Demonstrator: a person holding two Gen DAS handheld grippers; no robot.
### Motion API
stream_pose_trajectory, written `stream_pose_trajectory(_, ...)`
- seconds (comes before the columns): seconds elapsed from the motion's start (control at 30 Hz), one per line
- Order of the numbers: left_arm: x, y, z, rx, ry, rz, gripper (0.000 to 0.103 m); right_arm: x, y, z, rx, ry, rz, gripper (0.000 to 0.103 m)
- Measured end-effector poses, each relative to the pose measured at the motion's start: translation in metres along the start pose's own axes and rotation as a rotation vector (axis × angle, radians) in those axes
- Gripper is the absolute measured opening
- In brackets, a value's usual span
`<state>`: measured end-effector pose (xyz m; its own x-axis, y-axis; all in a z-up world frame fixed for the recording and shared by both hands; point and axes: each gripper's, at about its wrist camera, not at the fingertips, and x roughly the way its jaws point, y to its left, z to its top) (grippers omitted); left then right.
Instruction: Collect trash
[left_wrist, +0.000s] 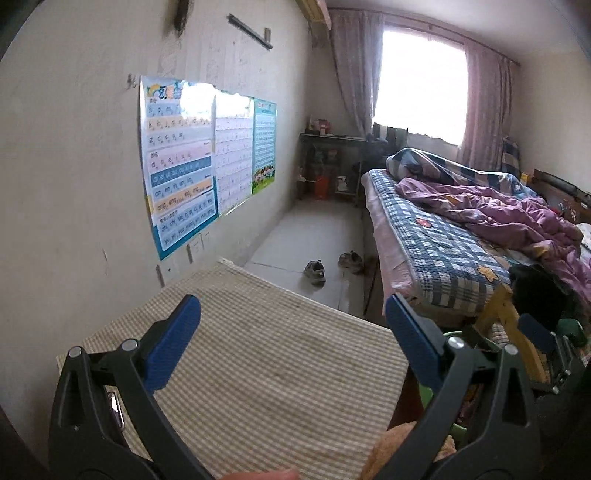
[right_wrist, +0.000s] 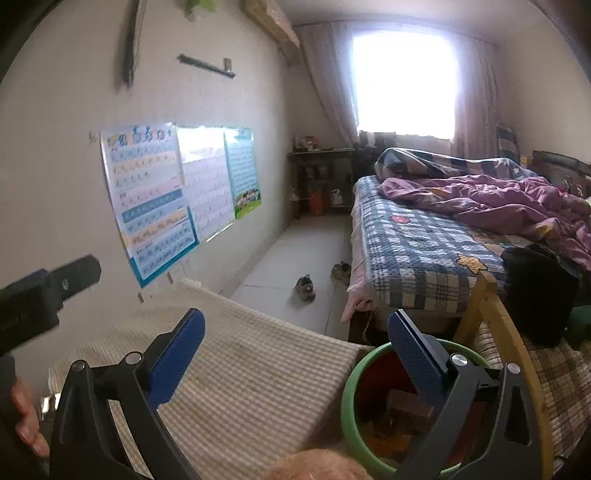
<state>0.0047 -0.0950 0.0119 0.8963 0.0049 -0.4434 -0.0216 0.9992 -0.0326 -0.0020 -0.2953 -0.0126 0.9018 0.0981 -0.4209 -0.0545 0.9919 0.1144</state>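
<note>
on the far left of the right wrist view the body of the left gripper (right_wrist: 44, 295) juts in as a dark block, with the person's left hand (right_wrist: 26, 424) wrapped around its handle at the frame edge. on the wall beyond hang three learning posters (left_wrist: 177, 162), taped side by side. below them a striped beige tablecloth (left_wrist: 266, 376) covers a table that fills the lower middle of both views. in its own view the left gripper (left_wrist: 291, 339) hangs over this cloth with its blue pads (left_wrist: 173, 343) spread wide and nothing between them. the right gripper (right_wrist: 295, 350) is likewise splayed wide apart and holds nothing, its left pad over the cloth and its right pad in front of the bin. past the table edge, a pair of shoes (right_wrist: 304, 288) sits on the pale tiled floor near the bed. just beside the table's right corner stands a green trash bin (right_wrist: 351, 417), its inside reddish, with a dark brown block-shaped piece of trash (right_wrist: 408, 406) lying in it; what that piece is cannot be made out through the blur. right of the bin rises a wooden chair frame (right_wrist: 491, 314), and behind it the bed (left_wrist: 436, 251) carries a blue checked quilt and a rumpled purple blanket (right_wrist: 491, 199). a black bag (right_wrist: 535, 295) rests at the bed's near right end.
</note>
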Motion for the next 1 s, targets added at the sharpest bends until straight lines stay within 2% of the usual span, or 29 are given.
stream_pose_trajectory(0.23, 0.002, 0.021, -0.004, -0.063, 0.036, -0.002, 0.098, 0.003, 0.015, -0.006, -0.030, 0.037, 0.013, 0.096)
stream_pose_trajectory(0.63, 0.005, 0.032, -0.007, -0.085, 0.066, -0.007, 0.098, 0.008, 0.025, -0.013, -0.060, 0.073, 0.030, 0.096)
stream_pose_trajectory(0.73, 0.011, 0.036, -0.011, -0.095, 0.084, 0.000, 0.098, 0.018, 0.028, -0.020, -0.061, 0.116, 0.037, 0.096)
stream_pose_trajectory(0.87, 0.020, 0.052, -0.022, -0.139, 0.131, 0.003, 0.098, 0.045, 0.032, -0.037, -0.048, 0.219, 0.053, 0.096)
stream_pose_trajectory(1.0, 0.023, 0.078, -0.038, -0.170, 0.145, 0.051, 0.098, 0.083, 0.044, -0.056, -0.065, 0.299, 0.067, 0.096)
